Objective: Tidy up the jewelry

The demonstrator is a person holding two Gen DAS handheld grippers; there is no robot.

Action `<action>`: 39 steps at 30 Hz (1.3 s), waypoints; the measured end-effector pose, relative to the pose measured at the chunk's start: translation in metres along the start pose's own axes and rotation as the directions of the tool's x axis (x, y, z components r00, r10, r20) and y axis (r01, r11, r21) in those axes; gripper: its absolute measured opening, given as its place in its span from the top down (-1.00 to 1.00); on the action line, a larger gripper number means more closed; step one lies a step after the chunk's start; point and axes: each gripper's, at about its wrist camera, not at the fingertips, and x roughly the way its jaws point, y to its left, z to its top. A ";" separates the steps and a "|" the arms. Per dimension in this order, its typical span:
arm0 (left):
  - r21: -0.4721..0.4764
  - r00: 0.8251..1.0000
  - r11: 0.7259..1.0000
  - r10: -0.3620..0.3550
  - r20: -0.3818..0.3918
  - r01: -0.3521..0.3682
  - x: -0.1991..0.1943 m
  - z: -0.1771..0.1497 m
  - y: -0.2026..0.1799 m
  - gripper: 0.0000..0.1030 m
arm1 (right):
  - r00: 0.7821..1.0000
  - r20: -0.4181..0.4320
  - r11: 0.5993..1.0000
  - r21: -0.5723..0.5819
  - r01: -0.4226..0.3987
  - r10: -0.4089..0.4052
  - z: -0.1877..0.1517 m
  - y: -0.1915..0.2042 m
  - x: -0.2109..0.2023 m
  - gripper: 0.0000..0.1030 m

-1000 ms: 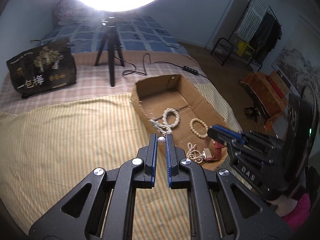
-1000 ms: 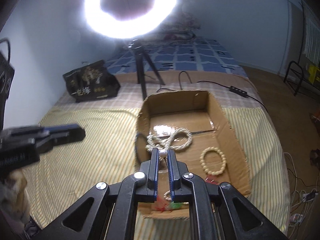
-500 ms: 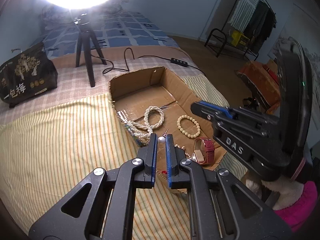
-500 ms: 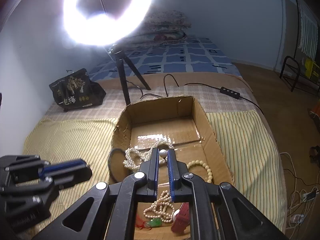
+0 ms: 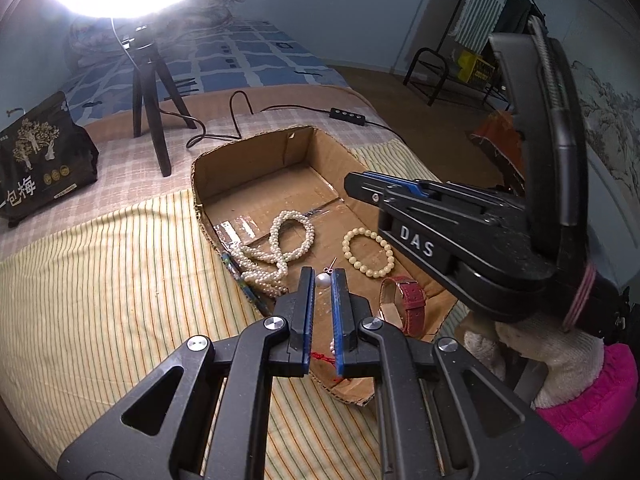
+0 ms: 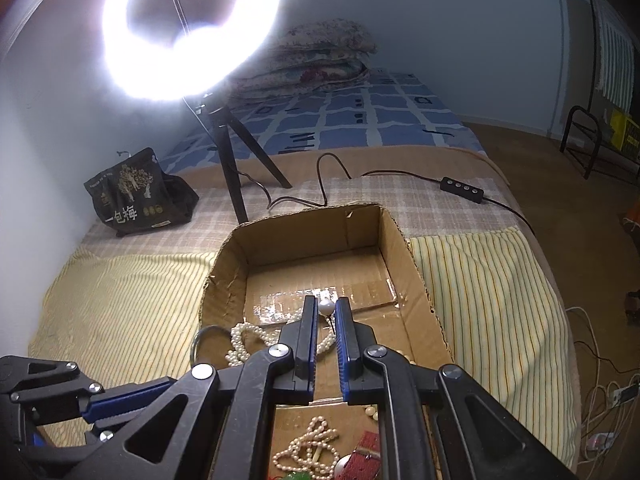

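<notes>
A shallow cardboard box (image 5: 256, 152) (image 6: 304, 232) lies on the striped bedspread. In it are a white pearl necklace (image 5: 280, 240) (image 6: 240, 340), a cream bead bracelet (image 5: 368, 252), a red-strap watch (image 5: 408, 300) and a small pearl string (image 6: 308, 448). My left gripper (image 5: 322, 278) is shut on a pearl earring (image 5: 322, 279), held over the box's near part. My right gripper (image 6: 326, 307) is shut on a second pearl earring (image 6: 326, 307) above the box floor; it also shows in the left wrist view (image 5: 440, 208), at the right over the box.
A ring light on a black tripod (image 5: 148, 92) (image 6: 236, 168) stands behind the box, its cable and switch (image 6: 462, 189) trailing right. A black printed bag (image 5: 40, 160) (image 6: 136, 196) sits at far left. Folded quilts (image 6: 320, 60) lie at the bed's head.
Both grippers have moved forward over the box with their pearl earrings still held. The right gripper has come in closer beside the left one.
</notes>
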 end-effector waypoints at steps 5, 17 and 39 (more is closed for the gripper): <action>0.019 1.000 1.000 0.008 0.002 -0.008 0.003 -0.001 -0.005 0.88 | 1.000 -0.005 1.000 0.010 -0.001 0.001 0.000 -0.003 0.003 0.88; 0.053 1.000 0.999 0.007 0.008 -0.007 0.003 -0.003 -0.017 0.88 | 1.000 -0.006 1.000 0.020 0.001 -0.001 0.000 -0.004 0.003 0.68; 0.069 0.999 0.997 0.030 0.037 -0.032 -0.005 -0.005 -0.018 -0.03 | 0.993 0.035 0.994 -0.002 0.112 -0.112 0.003 0.004 -0.010 -0.76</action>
